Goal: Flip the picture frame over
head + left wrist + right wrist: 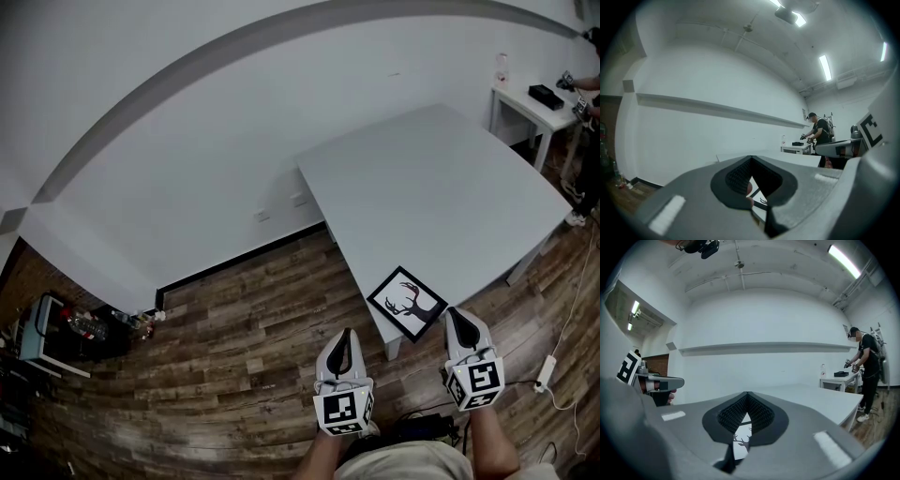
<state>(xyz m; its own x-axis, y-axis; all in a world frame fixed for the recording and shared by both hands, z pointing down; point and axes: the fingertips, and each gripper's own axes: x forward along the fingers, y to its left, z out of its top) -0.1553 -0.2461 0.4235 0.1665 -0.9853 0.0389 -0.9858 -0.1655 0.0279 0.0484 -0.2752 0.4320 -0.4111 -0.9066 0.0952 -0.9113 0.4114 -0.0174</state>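
Frame (406, 304) is seen lying picture-up (a stag's head shows) on the near corner of the table (441, 187), while the left gripper (346, 333) and right gripper (451, 313) are held level near it, jaws pressed together, empty.

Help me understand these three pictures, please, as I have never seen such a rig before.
There is no robot here: a person holds a two-fingered hand tool in each hand, the left gripper and the right gripper. The head view comes from a camera on the person's head, looking down. The other two views come from cameras riding on each gripper, looking along its grey fingers. On the near corner of the grey table lies a black picture frame, face up, showing an antlered deer. Both grippers are shut and hold nothing.
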